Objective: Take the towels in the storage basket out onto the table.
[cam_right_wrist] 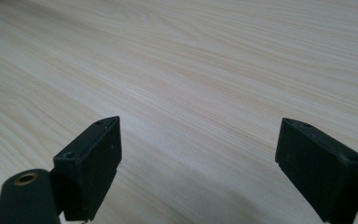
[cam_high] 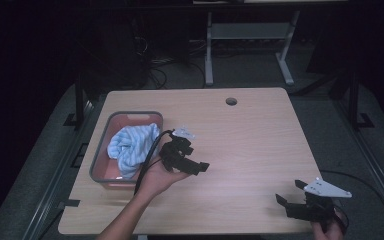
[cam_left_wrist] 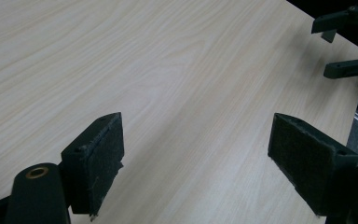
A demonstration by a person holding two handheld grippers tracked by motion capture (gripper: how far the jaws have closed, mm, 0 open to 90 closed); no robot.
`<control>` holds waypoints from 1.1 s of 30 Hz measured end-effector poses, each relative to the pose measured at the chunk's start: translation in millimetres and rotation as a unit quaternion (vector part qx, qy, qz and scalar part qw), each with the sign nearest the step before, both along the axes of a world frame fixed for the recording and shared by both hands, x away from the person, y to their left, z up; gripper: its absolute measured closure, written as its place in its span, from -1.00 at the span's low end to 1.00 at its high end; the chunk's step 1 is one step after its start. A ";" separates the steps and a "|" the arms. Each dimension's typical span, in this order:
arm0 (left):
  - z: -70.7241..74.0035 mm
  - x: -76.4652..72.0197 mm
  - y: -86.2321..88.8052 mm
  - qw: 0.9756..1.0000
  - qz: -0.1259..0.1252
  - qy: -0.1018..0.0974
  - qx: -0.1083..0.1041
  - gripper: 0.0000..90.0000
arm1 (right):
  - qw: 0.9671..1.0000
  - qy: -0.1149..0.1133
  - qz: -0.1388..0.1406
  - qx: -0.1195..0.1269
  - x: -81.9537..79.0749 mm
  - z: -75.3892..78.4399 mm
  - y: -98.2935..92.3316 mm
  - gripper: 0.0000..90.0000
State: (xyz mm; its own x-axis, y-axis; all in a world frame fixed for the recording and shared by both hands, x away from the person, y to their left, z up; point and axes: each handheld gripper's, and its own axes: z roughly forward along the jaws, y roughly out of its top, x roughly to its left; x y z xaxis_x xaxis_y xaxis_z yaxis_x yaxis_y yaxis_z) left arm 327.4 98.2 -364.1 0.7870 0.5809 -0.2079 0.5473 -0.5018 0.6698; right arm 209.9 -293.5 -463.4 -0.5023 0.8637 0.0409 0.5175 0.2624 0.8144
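We read the work as done or not yet begun: the blue striped cloth (cam_high: 130,145) lies bunched in the grey bin (cam_high: 100,155) at left of frame. Our left gripper (cam_high: 192,162) and right gripper (cam_high: 287,197) gape wide, empty, over bare table (cam_high: 250,140).

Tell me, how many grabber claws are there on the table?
2. The left gripper is held beside the pink bin with the striped cloth. The right gripper is at the table's near right corner. Both are open.
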 end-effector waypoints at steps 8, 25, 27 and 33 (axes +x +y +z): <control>14.2 8.9 21.4 1.000 0.017 -0.006 -0.006 -0.59 | 1.000 0.001 0.000 0.000 0.1 -0.2 0.1 -0.69; 39.7 21.9 77.3 0.997 0.072 -0.014 -0.020 -0.58 | 1.000 0.003 0.007 -0.006 0.7 -0.4 1.3 -0.69; 40.5 23.3 83.4 0.997 0.076 -0.013 -0.015 -0.58 | 1.000 0.004 0.008 -0.005 1.0 -0.9 1.3 -0.69; 40.8 27.0 102.0 0.995 0.100 -0.014 -0.013 -0.58 | 1.000 0.005 0.011 -0.007 1.0 -0.8 2.1 -0.69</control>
State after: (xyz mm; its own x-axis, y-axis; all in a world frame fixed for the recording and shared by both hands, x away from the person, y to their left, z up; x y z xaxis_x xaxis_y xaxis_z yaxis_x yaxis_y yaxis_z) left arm 354.4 200.2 -323.3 0.6624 0.7206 -0.2050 0.6151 -0.3668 0.6980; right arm 210.8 -291.4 -464.2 -0.5204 0.8533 0.0333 0.5199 0.2857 0.8050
